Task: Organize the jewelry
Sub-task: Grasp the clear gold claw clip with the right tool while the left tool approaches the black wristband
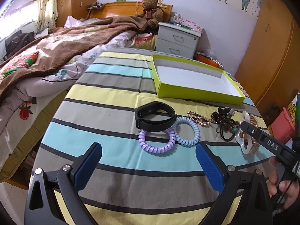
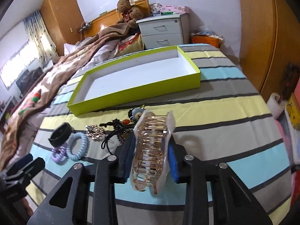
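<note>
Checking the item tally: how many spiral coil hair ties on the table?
2. The purple coil tie lies just in front of the black wristband; the blue coil tie touches it on its right. The dark tangle further right could hide more.

My grippers' pads [image 1: 88, 168] are blue on black frames. Tablecloth [image 1: 116, 97]: yellow, grey and pale-blue stripes with thin dark lines. Box [image 1: 198, 93]: lime-green outside, white inside. Wristband [image 1: 154, 119]: black. Coil ties: lilac [image 1: 157, 147], light blue [image 1: 187, 131]. Hair claw [image 2: 150, 150]: clear, rose-gold.

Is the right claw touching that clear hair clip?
Touching. The right wrist view shows the right claw with both blue pads pressed against the clear hair clip.
</note>
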`<control>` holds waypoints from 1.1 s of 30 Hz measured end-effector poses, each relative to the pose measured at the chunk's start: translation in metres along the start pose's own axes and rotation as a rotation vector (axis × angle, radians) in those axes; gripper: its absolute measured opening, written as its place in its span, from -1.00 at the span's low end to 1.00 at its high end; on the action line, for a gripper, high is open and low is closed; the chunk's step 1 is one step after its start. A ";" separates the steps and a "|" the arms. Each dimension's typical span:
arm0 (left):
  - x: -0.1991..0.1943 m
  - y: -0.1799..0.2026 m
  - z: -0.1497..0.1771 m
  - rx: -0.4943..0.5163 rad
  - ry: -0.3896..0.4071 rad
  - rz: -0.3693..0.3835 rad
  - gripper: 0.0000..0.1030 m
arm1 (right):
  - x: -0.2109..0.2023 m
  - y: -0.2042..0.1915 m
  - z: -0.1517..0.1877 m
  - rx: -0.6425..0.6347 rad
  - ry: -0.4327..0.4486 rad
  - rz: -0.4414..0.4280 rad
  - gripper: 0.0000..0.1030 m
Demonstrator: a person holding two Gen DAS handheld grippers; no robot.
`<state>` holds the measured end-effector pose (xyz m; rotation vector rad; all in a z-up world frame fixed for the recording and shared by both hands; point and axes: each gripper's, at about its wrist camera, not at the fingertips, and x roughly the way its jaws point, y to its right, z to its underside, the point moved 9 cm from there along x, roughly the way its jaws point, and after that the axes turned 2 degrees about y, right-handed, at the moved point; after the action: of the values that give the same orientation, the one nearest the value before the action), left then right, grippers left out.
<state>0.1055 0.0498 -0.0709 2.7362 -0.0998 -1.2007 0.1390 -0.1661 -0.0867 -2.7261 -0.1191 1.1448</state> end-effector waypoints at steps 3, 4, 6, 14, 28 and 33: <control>0.004 -0.001 0.002 0.003 -0.029 0.010 0.97 | -0.003 0.001 0.001 -0.032 0.009 0.005 -0.38; 0.005 -0.001 0.003 0.001 -0.038 0.015 0.97 | -0.005 0.002 0.001 -0.040 0.013 0.008 -0.38; 0.006 -0.002 0.004 -0.005 -0.052 0.023 0.94 | -0.008 0.004 0.000 -0.056 0.021 0.015 -0.38; 0.015 -0.015 -0.001 -0.041 -0.086 0.003 0.91 | -0.027 0.031 -0.009 -0.174 0.059 0.138 -0.39; 0.032 -0.023 0.011 -0.013 -0.126 -0.068 0.90 | -0.016 0.019 0.013 -0.572 0.012 0.286 -0.38; 0.032 -0.023 0.014 0.023 -0.118 -0.098 0.90 | -0.019 0.016 0.014 -0.550 0.033 0.265 -0.37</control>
<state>0.1169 0.0671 -0.1073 2.7169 0.0079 -1.3954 0.1163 -0.1828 -0.0861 -3.3246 -0.0778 1.2900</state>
